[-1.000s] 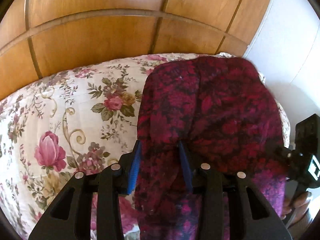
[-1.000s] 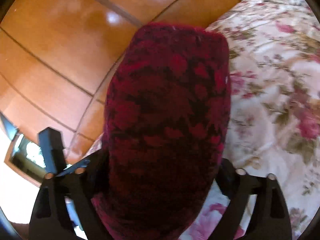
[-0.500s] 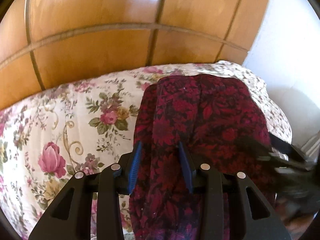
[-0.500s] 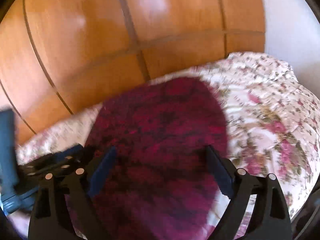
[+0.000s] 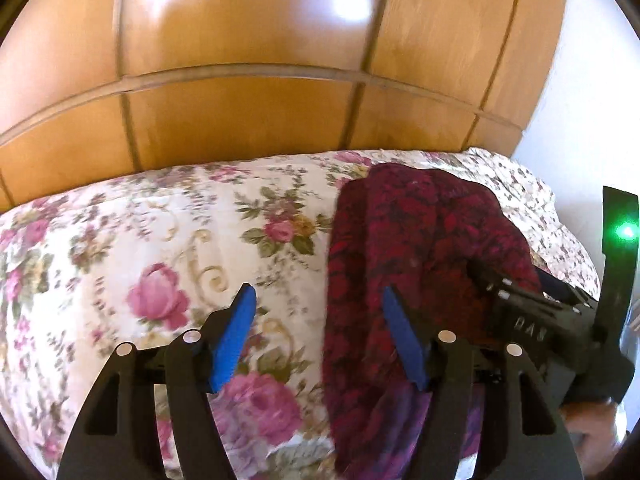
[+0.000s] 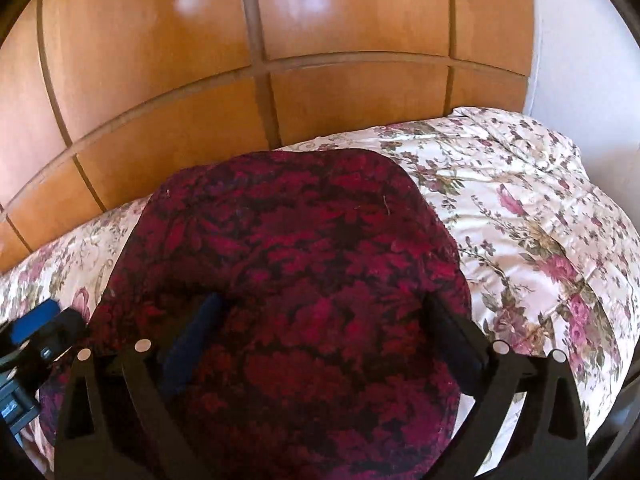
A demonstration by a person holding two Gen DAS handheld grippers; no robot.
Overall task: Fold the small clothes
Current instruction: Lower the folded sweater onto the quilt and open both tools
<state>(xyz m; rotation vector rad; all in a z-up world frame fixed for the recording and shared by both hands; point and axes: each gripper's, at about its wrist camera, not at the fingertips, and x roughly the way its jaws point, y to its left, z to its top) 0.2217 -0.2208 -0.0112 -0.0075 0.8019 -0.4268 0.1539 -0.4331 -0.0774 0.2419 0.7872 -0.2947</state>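
A dark red patterned garment [image 5: 404, 264] lies folded on the floral bedspread [image 5: 160, 248]. My left gripper [image 5: 320, 320] is open; its right pad rests over the garment's left edge and its left pad is over the bedspread. In the right wrist view the garment [image 6: 304, 264] fills the middle. My right gripper [image 6: 324, 328] is open wide, with the cloth draped between and over its fingers. The right gripper also shows in the left wrist view [image 5: 532, 312], at the garment's right side.
A wooden panelled headboard [image 5: 248, 112] stands behind the bed. A white wall [image 5: 592, 80] is at the right. The bedspread's right edge [image 6: 592, 280] drops off near the right gripper. The left gripper shows at the lower left of the right wrist view [image 6: 36, 336].
My left gripper has opened and let go of the garment. The garment has come down onto the bed. My right gripper has swung round to face the headboard and stands open.
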